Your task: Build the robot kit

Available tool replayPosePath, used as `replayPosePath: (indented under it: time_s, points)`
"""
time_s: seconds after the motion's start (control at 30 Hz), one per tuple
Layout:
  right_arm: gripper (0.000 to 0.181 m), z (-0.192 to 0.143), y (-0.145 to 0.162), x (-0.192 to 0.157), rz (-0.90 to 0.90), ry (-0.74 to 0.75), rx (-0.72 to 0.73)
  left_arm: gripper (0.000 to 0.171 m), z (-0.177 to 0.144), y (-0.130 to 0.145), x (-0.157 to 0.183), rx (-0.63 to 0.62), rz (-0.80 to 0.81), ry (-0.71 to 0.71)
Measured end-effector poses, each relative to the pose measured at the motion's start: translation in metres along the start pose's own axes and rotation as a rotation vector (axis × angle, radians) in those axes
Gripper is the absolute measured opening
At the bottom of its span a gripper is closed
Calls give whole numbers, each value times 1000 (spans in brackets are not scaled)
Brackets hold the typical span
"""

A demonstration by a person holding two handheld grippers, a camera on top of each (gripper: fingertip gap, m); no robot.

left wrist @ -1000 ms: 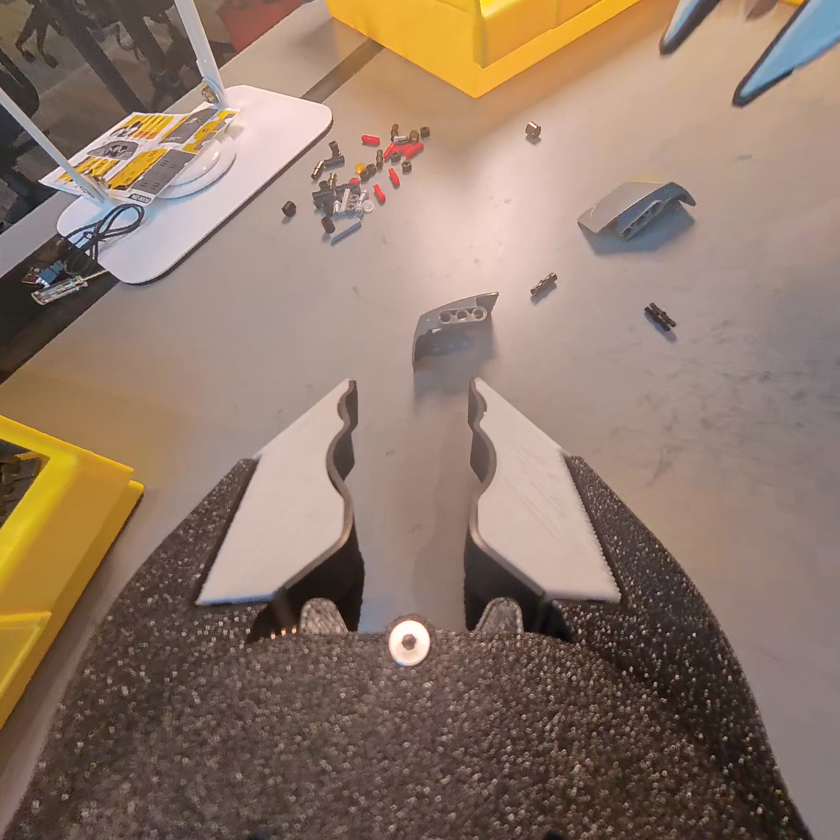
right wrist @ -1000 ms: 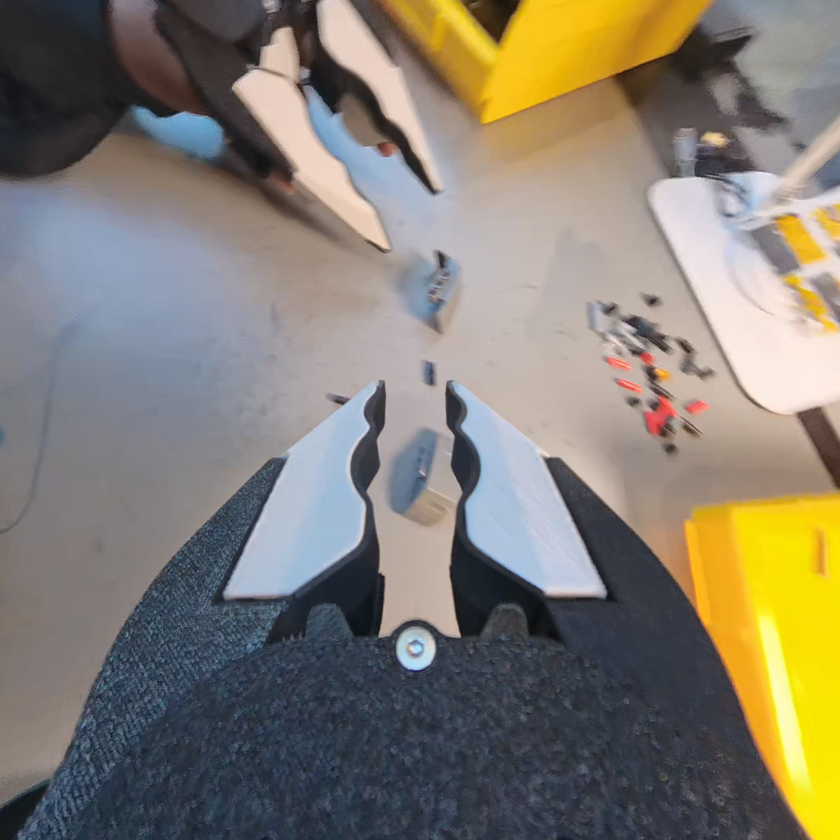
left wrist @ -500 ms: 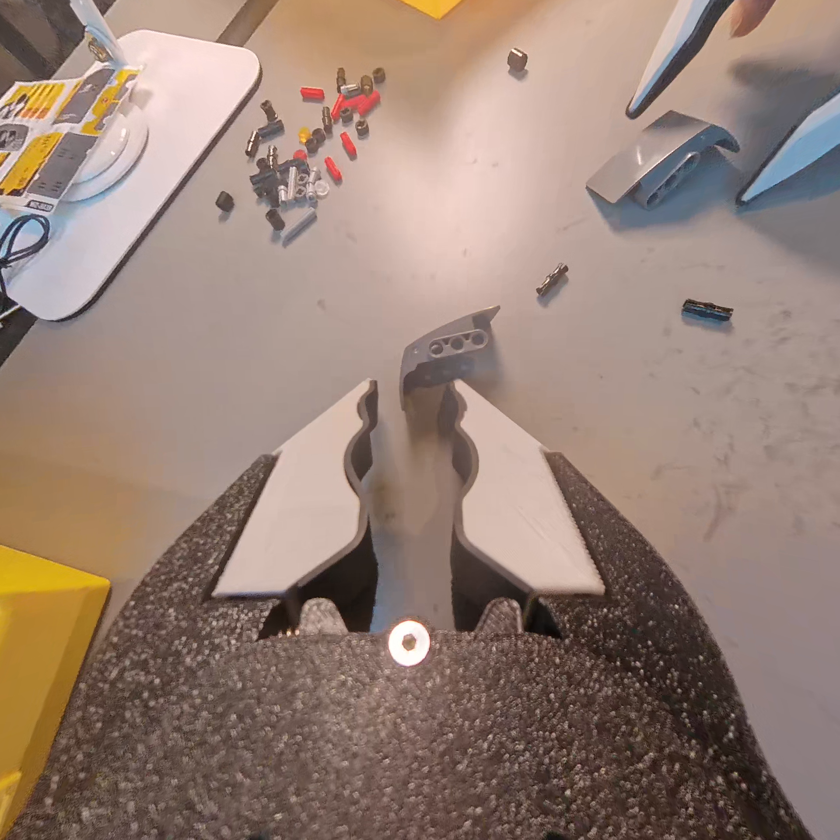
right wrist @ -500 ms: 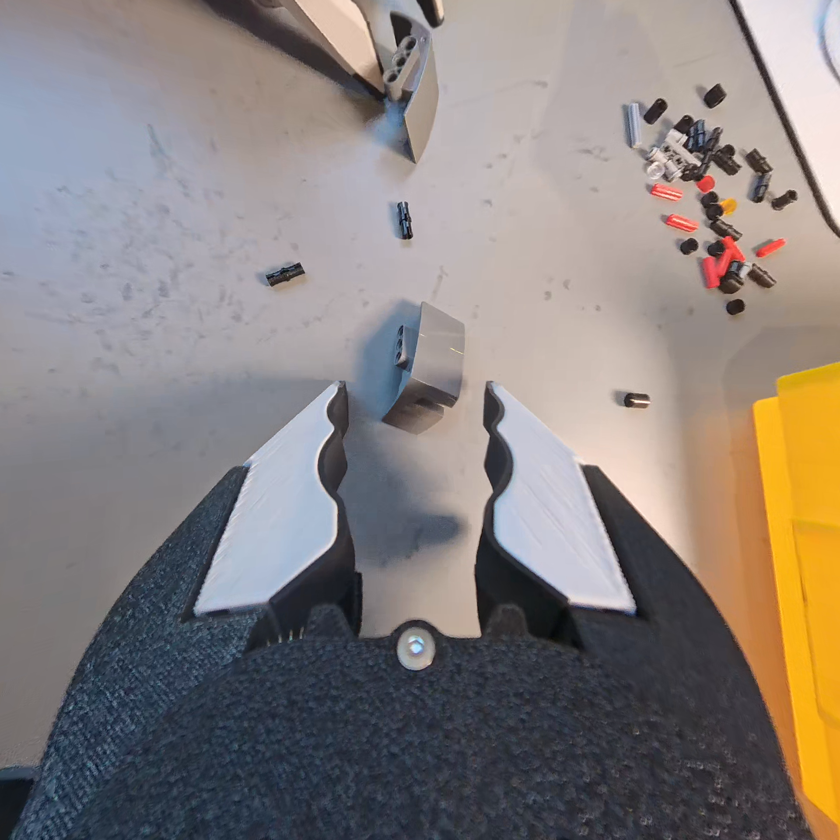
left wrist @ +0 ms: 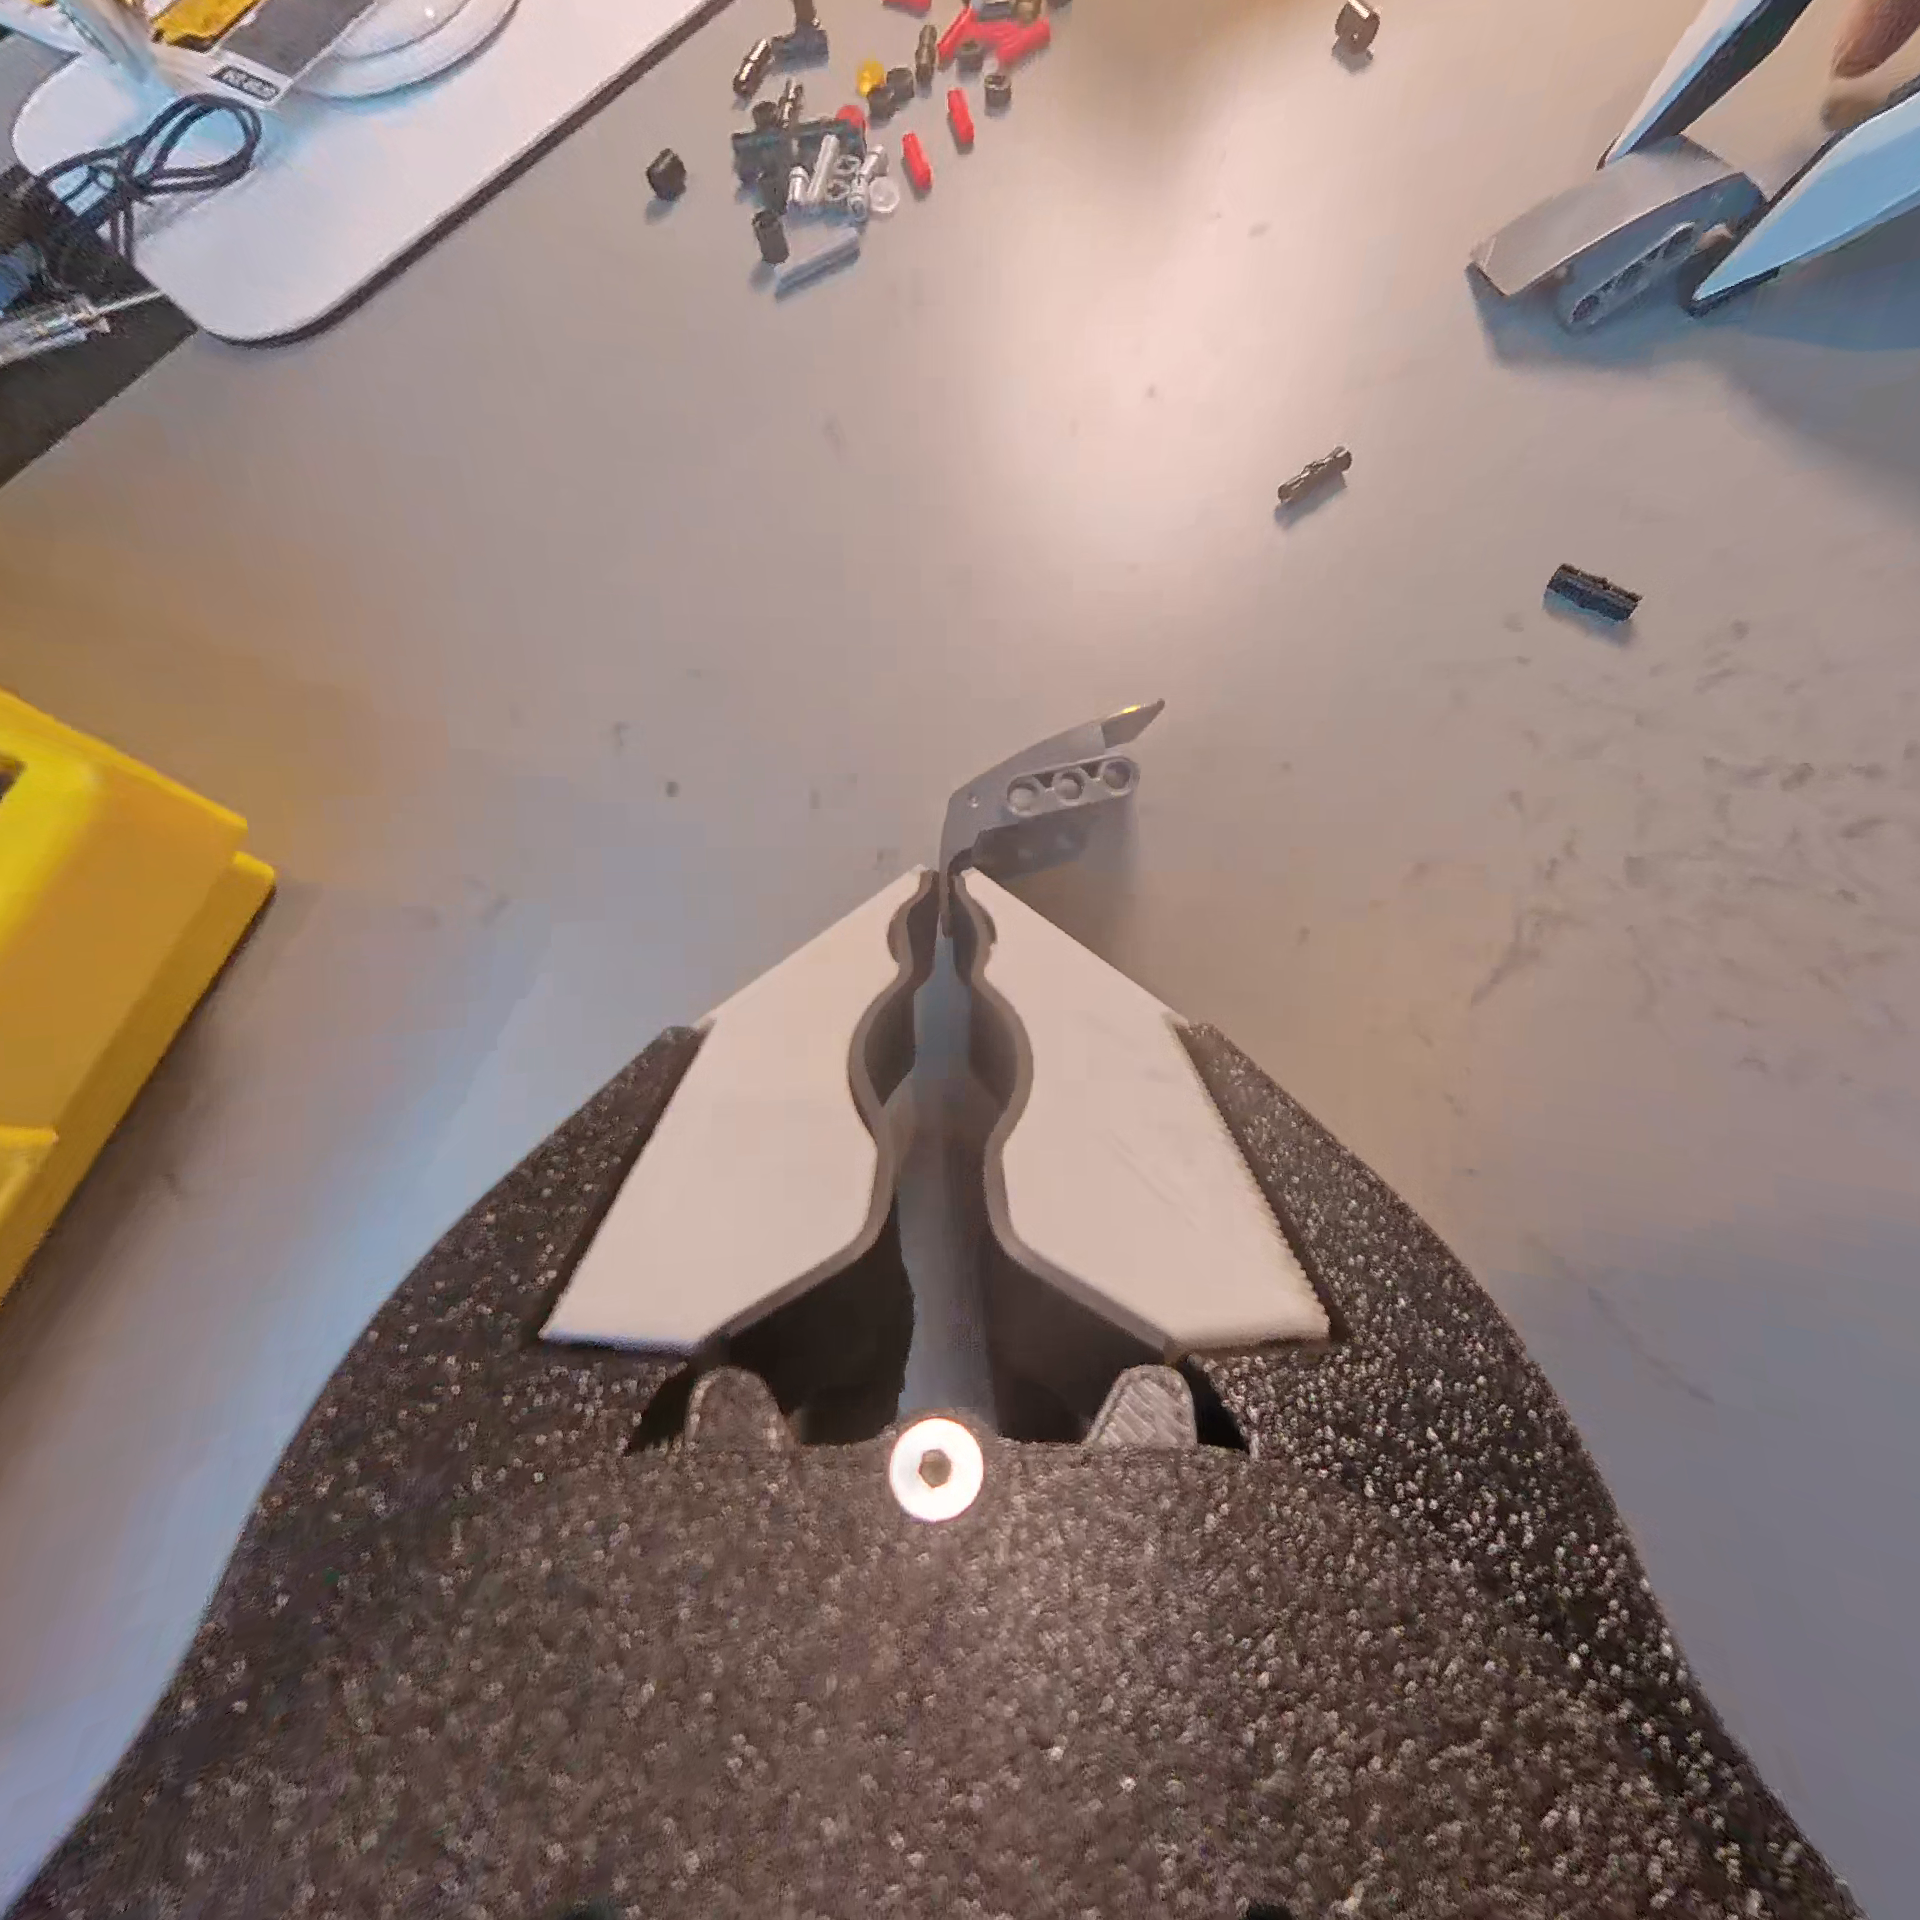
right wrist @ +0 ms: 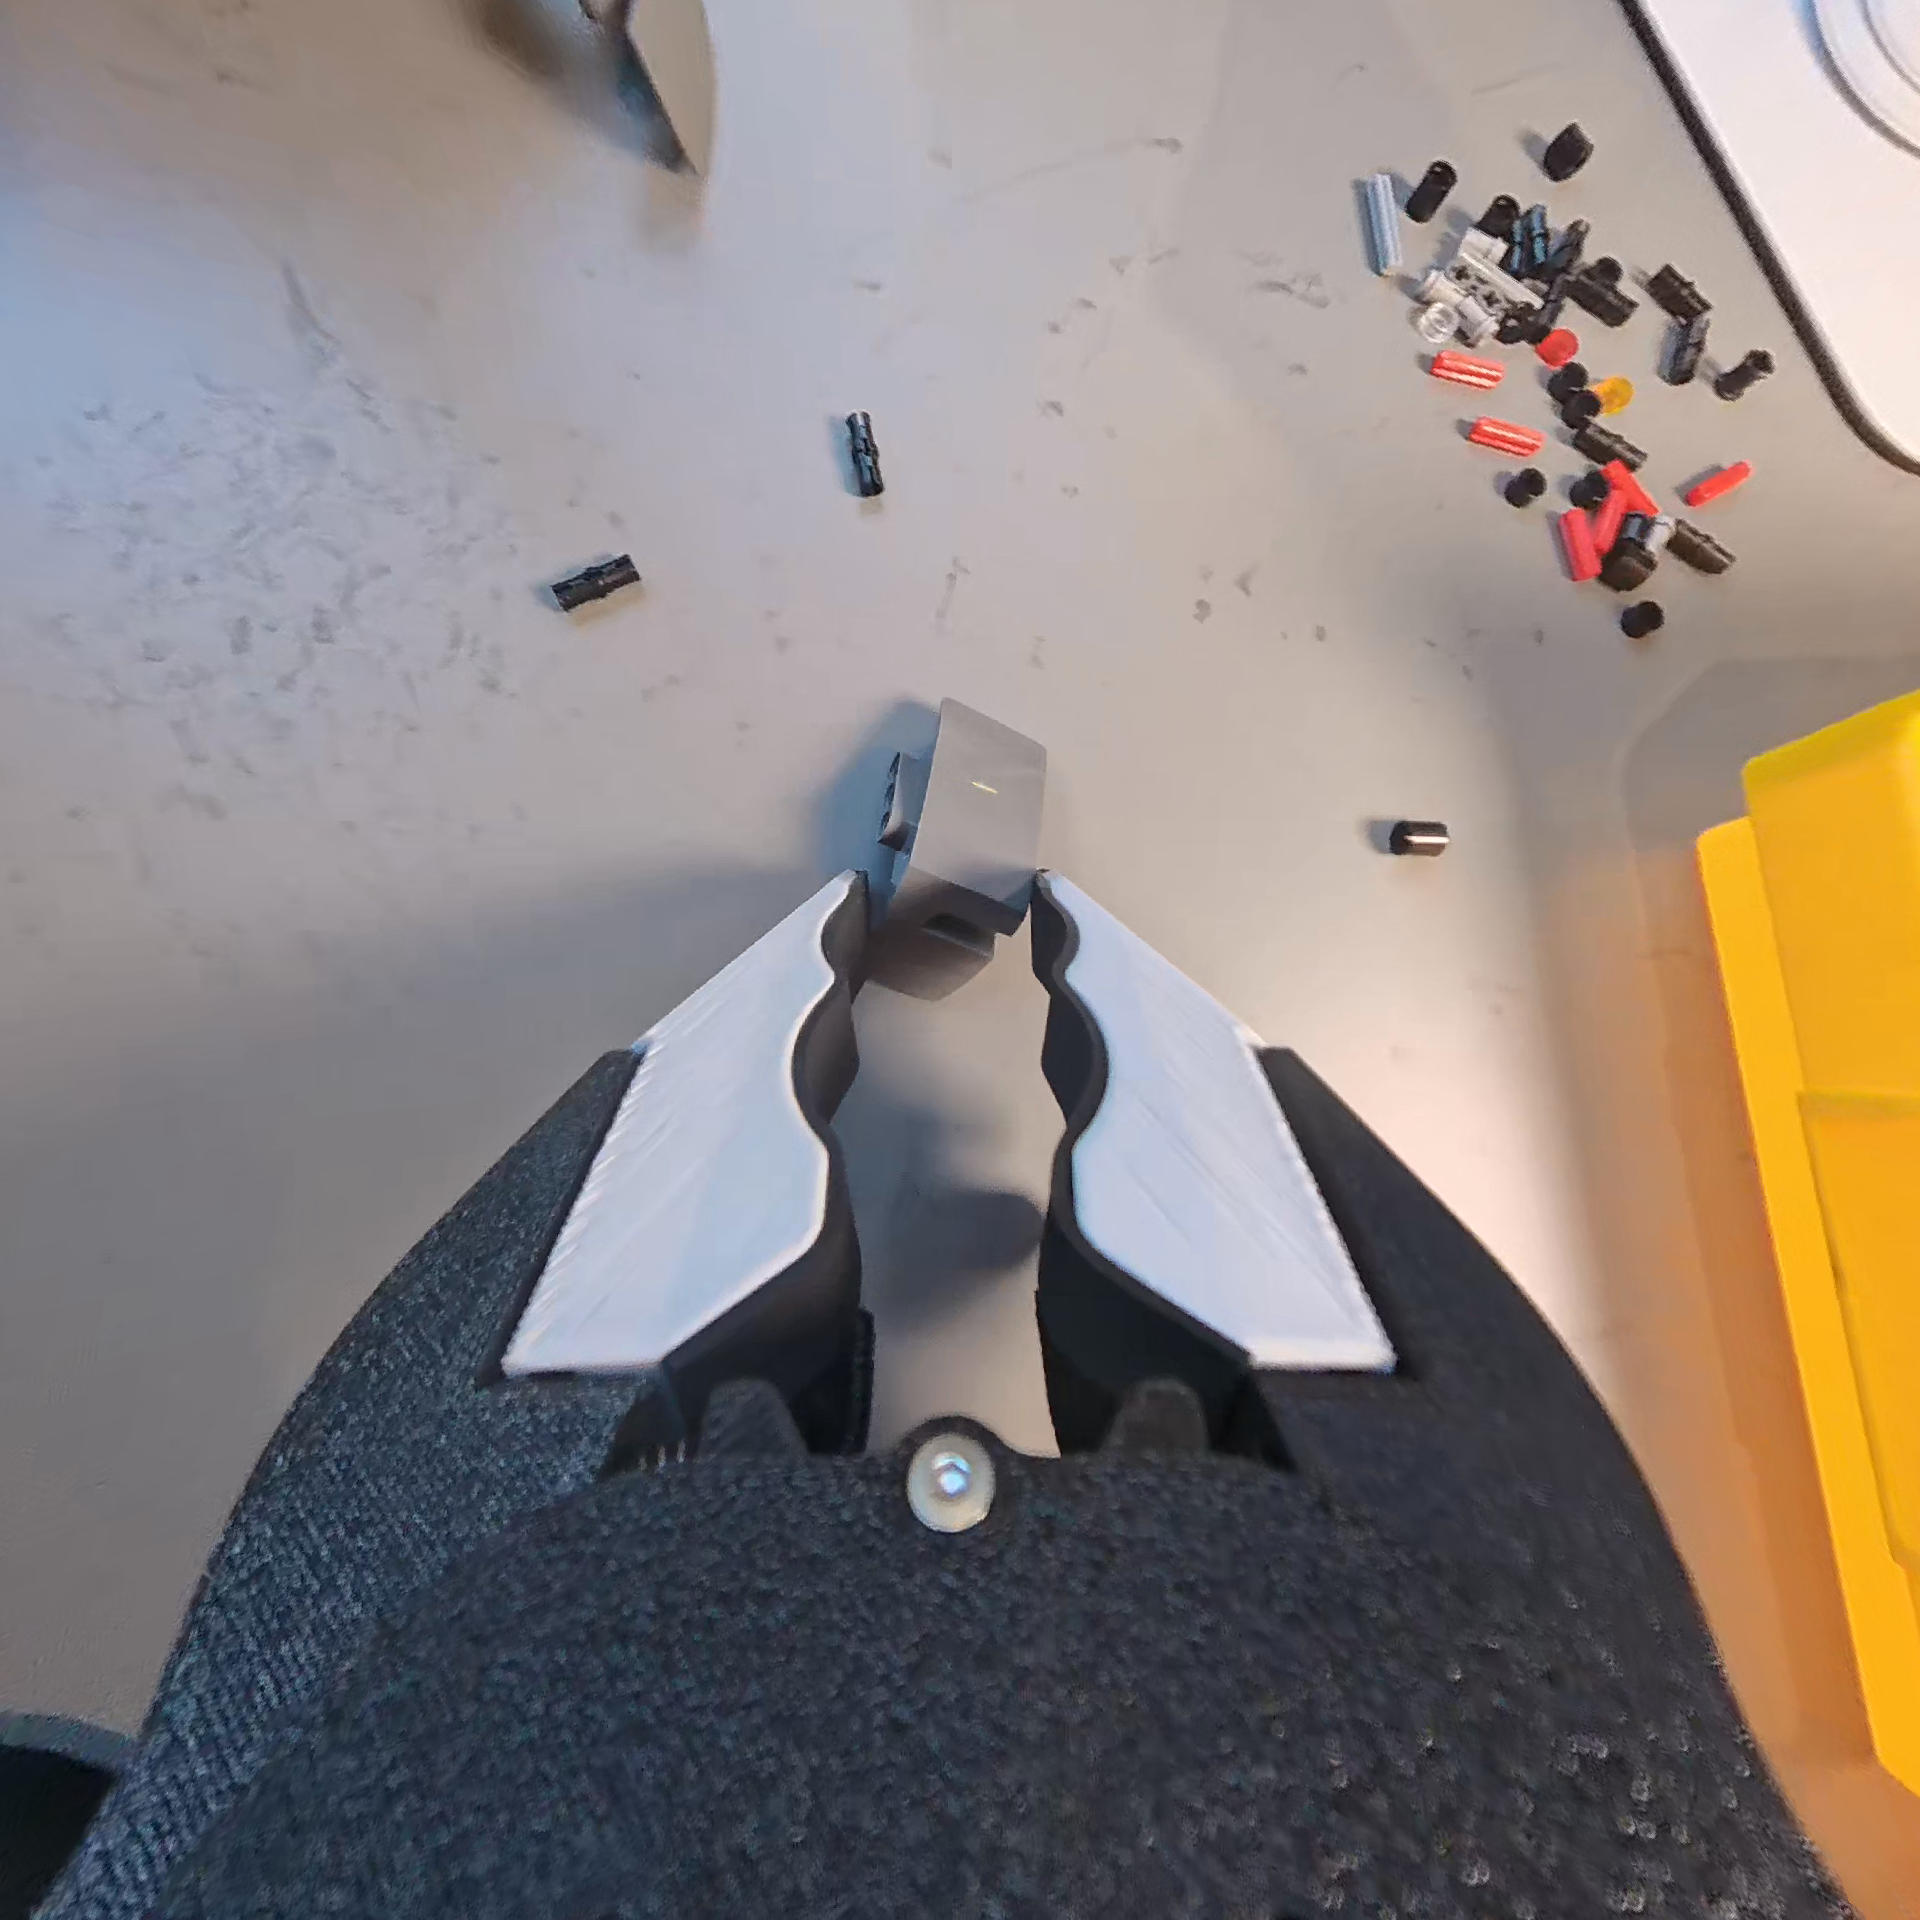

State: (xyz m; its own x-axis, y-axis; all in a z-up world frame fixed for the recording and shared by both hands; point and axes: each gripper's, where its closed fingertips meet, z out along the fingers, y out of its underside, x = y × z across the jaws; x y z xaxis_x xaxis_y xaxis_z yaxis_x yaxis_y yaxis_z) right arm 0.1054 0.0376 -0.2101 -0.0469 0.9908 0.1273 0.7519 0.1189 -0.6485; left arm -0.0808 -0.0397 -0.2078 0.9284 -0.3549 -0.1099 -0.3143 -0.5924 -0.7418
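At the tabletop (left wrist: 623,582), left gripper (left wrist: 943,883) is clamped on a curved grey panel (left wrist: 1049,800) projecting far-right; right gripper (right wrist: 945,894) grips a grey wedge panel (right wrist: 971,810).

A blurred grey shape (right wrist: 665,83) is cut off by the far edge of the right wrist view. A yellow bin (right wrist: 1829,1195) runs off the right edge. In the left wrist view, a white board (left wrist: 395,177) is cropped far left.
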Motion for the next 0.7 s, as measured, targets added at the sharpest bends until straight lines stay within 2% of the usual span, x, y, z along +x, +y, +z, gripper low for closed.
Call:
replayPosePath:
  time_s: [0.27,0.43,0.7]
  points:
    - [30,1,0,2,14,-9,23,10,-5,5,8,-2,12,32]
    - [30,1,0,2,4,0,31,22,-6,8,20,-27,40,92]
    - [30,1,0,2,-4,1,40,22,-19,-4,22,43,87,135]
